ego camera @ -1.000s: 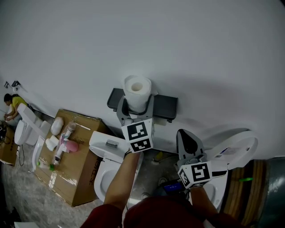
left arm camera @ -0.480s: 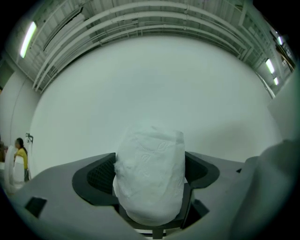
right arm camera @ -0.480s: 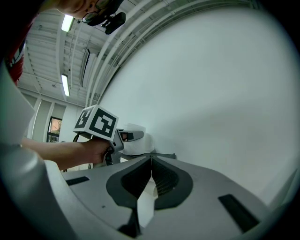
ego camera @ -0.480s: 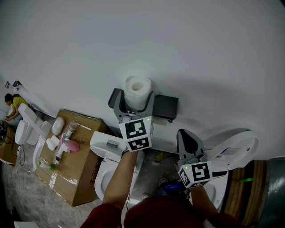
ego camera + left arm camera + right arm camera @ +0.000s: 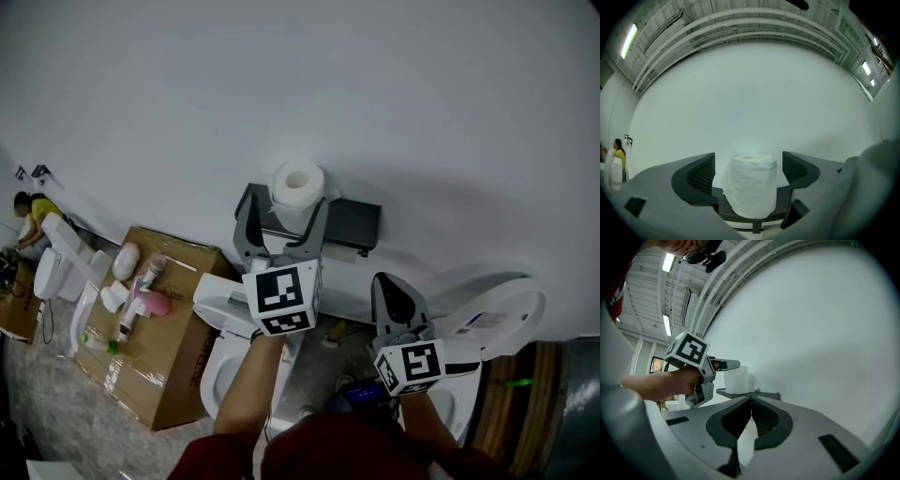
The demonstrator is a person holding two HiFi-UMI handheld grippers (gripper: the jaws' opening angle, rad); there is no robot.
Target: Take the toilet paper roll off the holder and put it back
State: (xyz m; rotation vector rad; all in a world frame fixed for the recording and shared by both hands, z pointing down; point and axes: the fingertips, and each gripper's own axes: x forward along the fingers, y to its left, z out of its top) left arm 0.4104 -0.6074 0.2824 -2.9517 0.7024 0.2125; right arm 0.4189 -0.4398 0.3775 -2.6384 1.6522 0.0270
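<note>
A white toilet paper roll [image 5: 296, 192] stands upright on the black wall holder [image 5: 354, 225]. My left gripper [image 5: 281, 216] is open and its jaws have just been opening. In the left gripper view the roll [image 5: 750, 185] stands between the two dark pads [image 5: 700, 174], with a gap on each side. My right gripper [image 5: 394, 298] hangs lower right, shut with nothing in it. In the right gripper view its jaws meet at the tips [image 5: 751, 401]; beyond them are the left gripper [image 5: 723, 364] and the roll [image 5: 738, 380].
A white wall fills the background. Below the holder stands a toilet [image 5: 228, 323], and a second one with a raised lid [image 5: 492, 319] is at the right. A cardboard box [image 5: 159, 347] with bottles on it sits left. A person [image 5: 26, 212] is far left.
The left gripper's jaws have spread wider off the roll, and the gripper has drawn back a little toward me. The roll stays on the holder. The right gripper has not moved.
</note>
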